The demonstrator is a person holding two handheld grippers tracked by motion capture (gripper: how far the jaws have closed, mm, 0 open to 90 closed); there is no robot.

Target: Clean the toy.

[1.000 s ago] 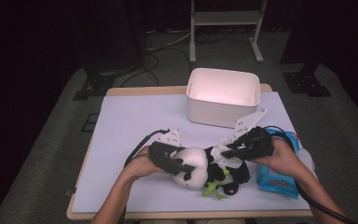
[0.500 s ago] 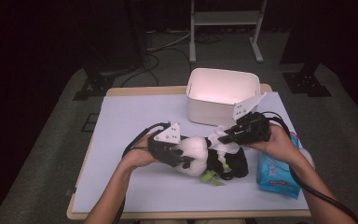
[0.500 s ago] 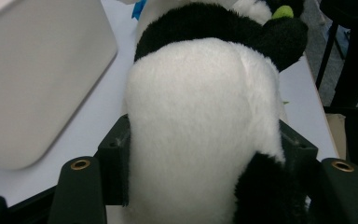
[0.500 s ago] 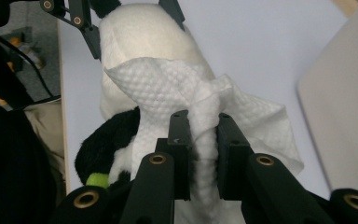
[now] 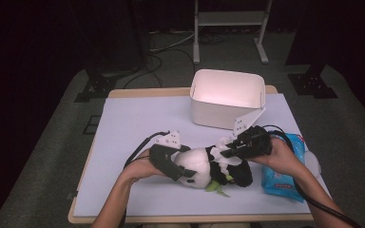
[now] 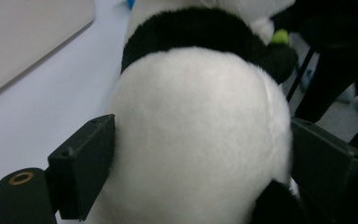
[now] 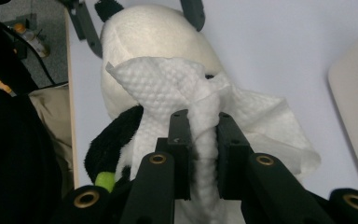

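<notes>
Toy: black-and-white plush panda [image 5: 209, 166] lies on the counter [image 5: 133, 128], long axis running hand to hand.
Left tongs [image 6: 200, 154]: just opened, spread around its white rump.
Right tongs [image 7: 199, 140]: pinching a white embossed paper wipe [image 7: 168, 84] over the panda's body, nearer for wiping.

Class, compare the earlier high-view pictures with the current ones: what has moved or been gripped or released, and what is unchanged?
The panda toy has shifted toward the white bin. The left gripper has just been opening, and its jaws now flank the toy's white body. The right gripper stays clamped on the white wipe. The blue pack is unmoved.
</notes>
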